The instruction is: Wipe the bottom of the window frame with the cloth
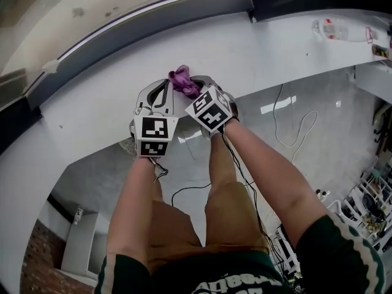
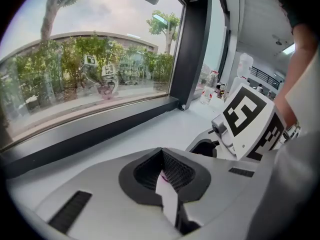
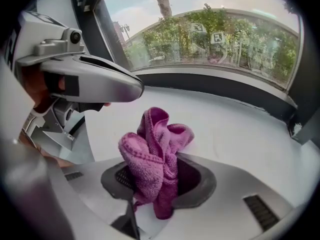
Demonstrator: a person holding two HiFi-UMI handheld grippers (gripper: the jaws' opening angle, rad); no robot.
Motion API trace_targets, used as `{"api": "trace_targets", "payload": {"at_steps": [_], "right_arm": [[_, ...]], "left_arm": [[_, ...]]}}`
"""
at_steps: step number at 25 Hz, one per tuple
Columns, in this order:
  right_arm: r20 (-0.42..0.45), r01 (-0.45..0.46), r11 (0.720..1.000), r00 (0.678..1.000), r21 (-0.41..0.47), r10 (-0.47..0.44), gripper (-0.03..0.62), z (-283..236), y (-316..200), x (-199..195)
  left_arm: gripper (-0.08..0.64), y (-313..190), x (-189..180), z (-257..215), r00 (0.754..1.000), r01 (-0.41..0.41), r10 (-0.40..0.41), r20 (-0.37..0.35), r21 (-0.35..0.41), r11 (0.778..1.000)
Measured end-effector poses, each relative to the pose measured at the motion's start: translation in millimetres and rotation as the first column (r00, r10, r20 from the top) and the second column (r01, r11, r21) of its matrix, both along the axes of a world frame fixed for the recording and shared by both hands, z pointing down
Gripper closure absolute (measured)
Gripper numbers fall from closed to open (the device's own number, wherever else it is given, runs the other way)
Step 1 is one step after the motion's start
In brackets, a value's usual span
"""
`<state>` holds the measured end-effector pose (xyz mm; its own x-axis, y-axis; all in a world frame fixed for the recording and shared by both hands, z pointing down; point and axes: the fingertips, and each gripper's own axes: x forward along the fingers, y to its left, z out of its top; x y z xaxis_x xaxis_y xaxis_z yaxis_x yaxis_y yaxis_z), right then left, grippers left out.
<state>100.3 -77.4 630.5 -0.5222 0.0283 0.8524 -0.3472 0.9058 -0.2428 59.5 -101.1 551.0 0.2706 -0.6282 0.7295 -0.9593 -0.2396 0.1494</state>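
Note:
A crumpled purple cloth (image 1: pixel 184 80) (image 3: pixel 152 156) sticks up from my right gripper (image 1: pixel 196 86) (image 3: pixel 157 176), which is shut on it. Close at its left is my left gripper (image 1: pixel 160 89) (image 2: pixel 162 156), jaws together with nothing held. Both hover over the white sill (image 1: pixel 275 48) (image 2: pixel 165 126) (image 3: pixel 240 129), a short way back from the dark bottom rail of the window frame (image 1: pixel 153 26) (image 2: pixel 100 129) (image 3: pixel 215 84). The left gripper view shows the right gripper's marker cube (image 2: pixel 250 119) beside it. The left gripper's body (image 3: pixel 90 79) fills the left of the right gripper view.
Bottles (image 1: pixel 334 29) (image 2: pixel 210 86) stand on the sill at the far right. A dark upright mullion (image 2: pixel 192 44) meets the rail near them. Below the sill edge, cables (image 1: pixel 294 127) lie on the floor and a rack of items (image 1: pixel 367 207) stands at the right.

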Motion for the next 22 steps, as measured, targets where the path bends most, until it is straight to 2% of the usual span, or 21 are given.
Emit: {"api": "trace_targets", "payload": {"at_steps": [6, 11, 16, 22], "right_arm": [[-0.005, -0.019, 1.000, 1.000, 0.005, 0.019, 0.426, 1, -27, 42], [-0.043, -0.034, 0.999, 0.998, 0.023, 0.034, 0.426, 3, -53, 82], [-0.063, -0.075, 0.997, 0.995, 0.037, 0.077, 0.426, 5, -80, 123], [-0.097, -0.173, 0.984, 0.980, 0.036, 0.176, 0.425, 7, -111, 174]], "left_arm": [[0.557, -24, 45, 5, 0.999, -0.038, 0.038, -0.012, -0.001, 0.999], [0.557, -44, 78, 10, 0.997, -0.067, 0.067, -0.036, 0.004, 0.998], [0.557, -63, 105, 12, 0.995, -0.090, 0.091, -0.051, 0.024, 0.996], [0.557, -74, 133, 16, 0.990, -0.131, 0.132, -0.057, 0.018, 0.991]]}}
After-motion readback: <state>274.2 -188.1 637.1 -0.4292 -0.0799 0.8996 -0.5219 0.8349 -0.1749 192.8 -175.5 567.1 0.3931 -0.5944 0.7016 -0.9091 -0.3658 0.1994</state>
